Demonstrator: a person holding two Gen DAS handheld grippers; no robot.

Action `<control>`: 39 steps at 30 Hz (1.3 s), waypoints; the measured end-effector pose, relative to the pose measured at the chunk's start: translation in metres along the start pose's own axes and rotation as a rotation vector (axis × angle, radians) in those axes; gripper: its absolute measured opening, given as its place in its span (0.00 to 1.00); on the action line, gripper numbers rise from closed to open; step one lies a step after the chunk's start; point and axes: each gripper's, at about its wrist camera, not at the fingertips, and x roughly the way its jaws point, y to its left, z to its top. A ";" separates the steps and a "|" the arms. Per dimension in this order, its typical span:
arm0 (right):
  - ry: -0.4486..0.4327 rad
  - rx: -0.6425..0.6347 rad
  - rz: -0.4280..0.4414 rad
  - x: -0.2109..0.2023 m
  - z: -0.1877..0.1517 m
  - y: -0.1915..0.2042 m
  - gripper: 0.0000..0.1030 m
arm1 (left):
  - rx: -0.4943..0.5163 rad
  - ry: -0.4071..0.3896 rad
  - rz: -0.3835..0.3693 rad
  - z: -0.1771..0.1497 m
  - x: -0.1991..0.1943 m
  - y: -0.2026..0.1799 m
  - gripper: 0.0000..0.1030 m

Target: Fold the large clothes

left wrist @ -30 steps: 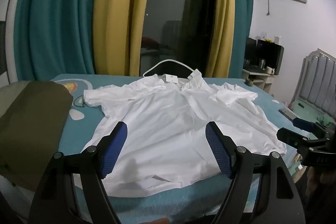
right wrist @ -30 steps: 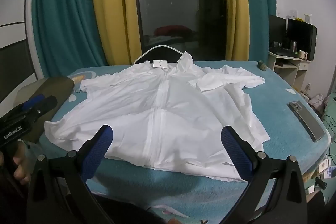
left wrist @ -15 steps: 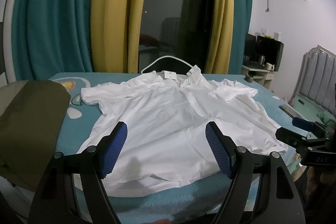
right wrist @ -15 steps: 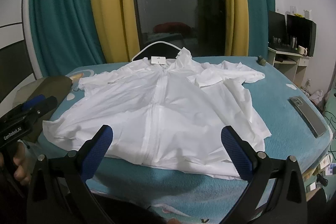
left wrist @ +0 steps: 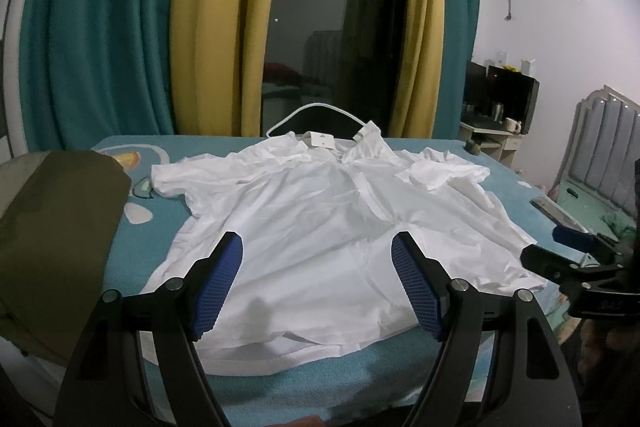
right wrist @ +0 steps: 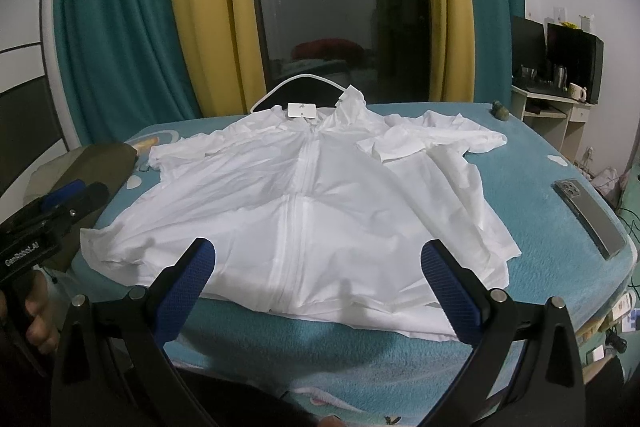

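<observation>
A large white zip-front shirt (left wrist: 332,223) lies spread flat on the teal table, collar and white tag at the far side, hem toward me; it also shows in the right wrist view (right wrist: 304,203). Its right sleeve is folded inward. My left gripper (left wrist: 318,267) is open and empty, held above the hem on the left. My right gripper (right wrist: 318,275) is open and empty above the hem. Each gripper shows at the edge of the other's view.
An olive green garment (left wrist: 52,227) lies on the table's left end. A phone (right wrist: 590,219) lies on the right part of the teal table (right wrist: 532,163). A white hanger (right wrist: 300,83) sits behind the collar. Curtains and a dark window stand beyond.
Both grippers have drifted slightly, so the shirt sits a little lower and nearer in both views. Both stay open and the shirt has not moved.
</observation>
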 end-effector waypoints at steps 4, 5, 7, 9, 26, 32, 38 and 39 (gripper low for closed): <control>0.002 0.001 0.000 0.000 0.000 -0.001 0.99 | -0.001 0.003 -0.004 0.005 0.004 0.001 0.78; 0.002 0.002 0.000 0.000 -0.001 -0.001 0.99 | 0.000 0.003 -0.003 0.004 0.004 0.001 0.78; 0.002 0.003 0.000 0.000 0.000 -0.002 0.99 | 0.001 0.004 0.001 0.002 0.004 0.001 0.78; 0.005 0.004 0.000 0.000 -0.001 -0.002 0.99 | 0.001 0.008 0.005 0.004 0.005 -0.001 0.78; 0.012 -0.008 -0.001 0.004 0.001 0.002 0.99 | 0.002 0.015 0.016 0.004 0.007 0.000 0.78; 0.013 -0.008 -0.001 0.004 0.001 0.003 0.99 | 0.002 0.017 0.028 0.004 0.007 0.002 0.78; 0.016 -0.010 0.000 0.005 0.001 0.003 0.99 | 0.000 0.016 0.029 0.004 0.007 0.004 0.78; 0.017 -0.010 0.000 0.005 0.001 0.003 0.99 | 0.000 0.017 0.029 0.004 0.007 0.003 0.78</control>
